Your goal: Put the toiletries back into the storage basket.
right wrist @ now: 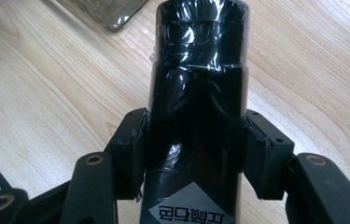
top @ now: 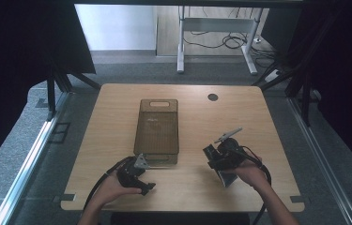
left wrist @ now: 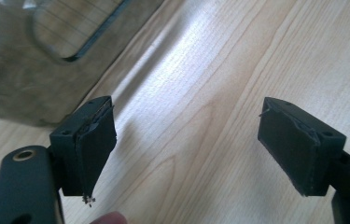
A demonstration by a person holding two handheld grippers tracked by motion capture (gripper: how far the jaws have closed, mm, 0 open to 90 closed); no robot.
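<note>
High view showed a wooden table on grey carpet; the right gripper pinched a black bottle, the left gripper stood spread.

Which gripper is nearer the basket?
Left. The left gripper sits just off the basket's near corner; the right gripper, clamped on a black bottle, is farther off.

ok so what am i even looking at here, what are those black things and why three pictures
A person sits at a wooden table holding a hand-held two-jaw tool in each hand. The high view looks down from above; the other two pictures come from cameras riding on each tool. The left tool has its jaws wide apart over bare wood, holding nothing, next to a tinted clear plastic bin. The right tool is closed on a black bottle wrapped in shiny film, its pads pressing both sides.
</note>
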